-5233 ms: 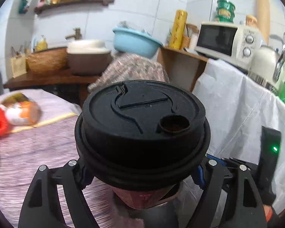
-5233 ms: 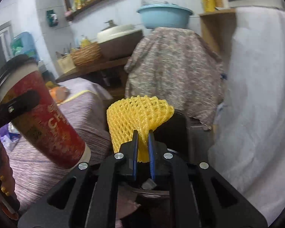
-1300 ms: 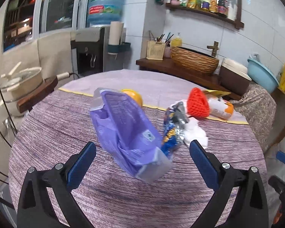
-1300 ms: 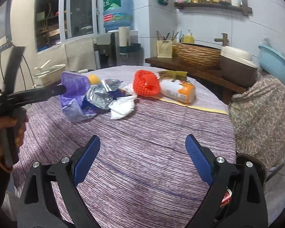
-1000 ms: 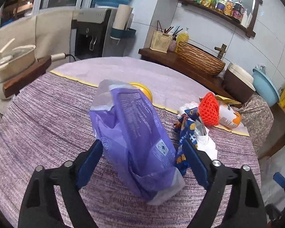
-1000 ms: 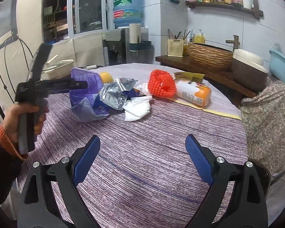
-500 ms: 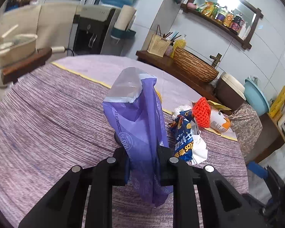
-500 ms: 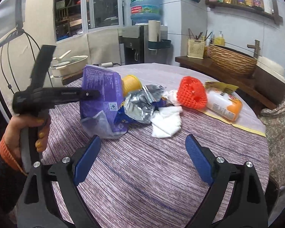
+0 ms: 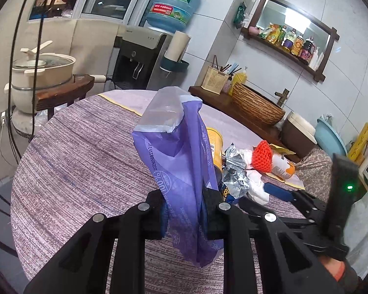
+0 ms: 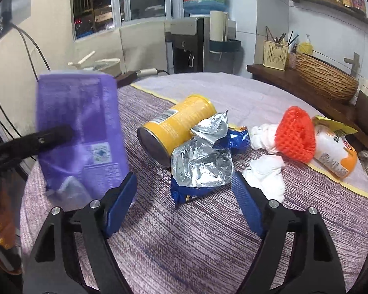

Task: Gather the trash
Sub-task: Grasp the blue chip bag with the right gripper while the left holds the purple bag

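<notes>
My left gripper [image 9: 184,210] is shut on a purple plastic bag [image 9: 181,164] and holds it up above the round table; the bag also shows at the left of the right wrist view [image 10: 78,127]. My right gripper [image 10: 184,188] is open and empty, its jaws on either side of a crumpled blue and silver snack wrapper [image 10: 201,166] lying on the table. Behind the wrapper lie a yellow can [image 10: 176,125] on its side, white tissues [image 10: 265,171], a red foam net [image 10: 294,134] and an orange and white packet [image 10: 336,154].
The round table [image 9: 73,161] has a purple striped cloth. A pot [image 9: 39,73] stands on a side stand at the left. A water dispenser [image 9: 139,56], a wicker basket [image 9: 257,105] and a counter stand behind the table.
My left gripper closed on the purple bag and lifted it off the table. My right gripper moved forward to the blue and silver wrapper, still open.
</notes>
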`<state>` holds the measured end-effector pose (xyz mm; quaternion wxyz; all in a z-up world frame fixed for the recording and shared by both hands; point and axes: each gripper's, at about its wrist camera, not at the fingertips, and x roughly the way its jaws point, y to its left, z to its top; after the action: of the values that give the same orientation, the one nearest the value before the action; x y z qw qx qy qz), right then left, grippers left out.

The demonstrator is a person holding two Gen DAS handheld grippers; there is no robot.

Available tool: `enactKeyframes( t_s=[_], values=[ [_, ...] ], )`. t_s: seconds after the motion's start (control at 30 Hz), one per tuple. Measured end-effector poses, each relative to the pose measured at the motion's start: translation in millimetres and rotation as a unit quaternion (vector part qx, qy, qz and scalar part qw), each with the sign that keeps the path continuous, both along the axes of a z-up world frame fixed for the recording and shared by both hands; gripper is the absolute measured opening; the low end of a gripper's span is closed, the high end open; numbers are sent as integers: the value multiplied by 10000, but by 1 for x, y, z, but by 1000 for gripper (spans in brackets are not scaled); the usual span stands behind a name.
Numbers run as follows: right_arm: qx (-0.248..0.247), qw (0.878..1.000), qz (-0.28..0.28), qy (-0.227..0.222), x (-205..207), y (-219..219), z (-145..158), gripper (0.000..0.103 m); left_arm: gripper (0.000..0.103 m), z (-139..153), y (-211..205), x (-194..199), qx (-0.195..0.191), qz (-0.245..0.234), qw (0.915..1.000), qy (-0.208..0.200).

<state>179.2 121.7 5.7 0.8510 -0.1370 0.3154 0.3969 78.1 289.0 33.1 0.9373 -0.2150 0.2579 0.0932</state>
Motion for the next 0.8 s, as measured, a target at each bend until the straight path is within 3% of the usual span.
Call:
enactKeyframes(
  t_s=[0.3,0.47,0.53,0.63,0.8],
  values=[
    [-802,9960,-232,-317,10,33,-25,73,20,-1,2,-5,-48,-51,10000,-19],
    [-1064,9936,-310,-209,21,42,-40,71,20,-2,1,-4,-31,-84,10000,-10],
    [-1110,9932,-344,-71,28,43,-45,55,20,-2,1,-5,-37,-91,10000,-11],
    [-900,9950,-388,211,38,39,-46,40,20,-1,-1,-4,-14,-115,9999,-3],
    [-790,9958,-425,204,35,31,-44,24,20,-3,-1,-3,-19,-131,9999,12]
  ],
)
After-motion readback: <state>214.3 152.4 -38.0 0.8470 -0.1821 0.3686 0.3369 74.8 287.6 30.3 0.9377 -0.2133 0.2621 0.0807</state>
